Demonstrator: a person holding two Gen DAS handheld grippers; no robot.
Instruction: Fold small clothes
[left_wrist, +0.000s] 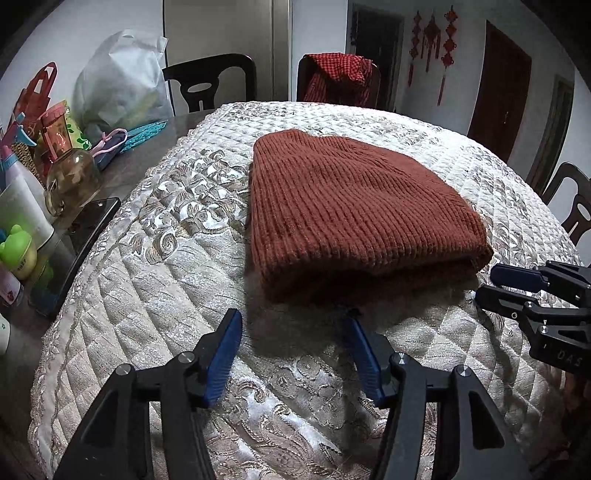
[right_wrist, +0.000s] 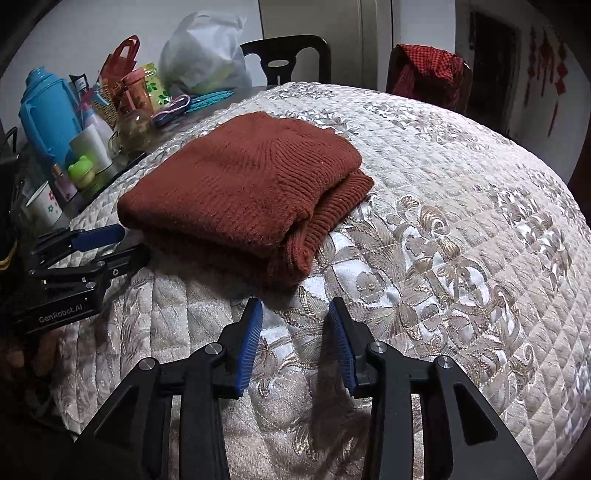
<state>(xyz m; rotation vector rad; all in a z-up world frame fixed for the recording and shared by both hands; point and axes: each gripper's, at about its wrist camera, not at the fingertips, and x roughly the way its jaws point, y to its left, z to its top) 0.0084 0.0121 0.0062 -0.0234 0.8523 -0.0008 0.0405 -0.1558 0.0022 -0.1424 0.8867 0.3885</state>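
A rust-brown ribbed knit garment (left_wrist: 351, 210) lies folded in layers on the quilted cream cloth (left_wrist: 166, 280); in the right wrist view it (right_wrist: 240, 188) shows two stacked layers. My left gripper (left_wrist: 291, 321) is open and empty, just short of the fold's near edge; it also shows in the right wrist view (right_wrist: 122, 243) by the garment's left corner. My right gripper (right_wrist: 295, 310) is open and empty, just before the garment's near right corner; in the left wrist view it (left_wrist: 487, 282) sits at the garment's right corner.
Clutter stands along the table's left side: a blue thermos (right_wrist: 48, 114), bottles, a glass jar (left_wrist: 74, 177), a phone (left_wrist: 88, 236), a green frog toy (right_wrist: 81, 166), bags (left_wrist: 122, 81). Dark chairs (left_wrist: 210, 81) stand behind, one draped with a red checked cloth (left_wrist: 340, 74).
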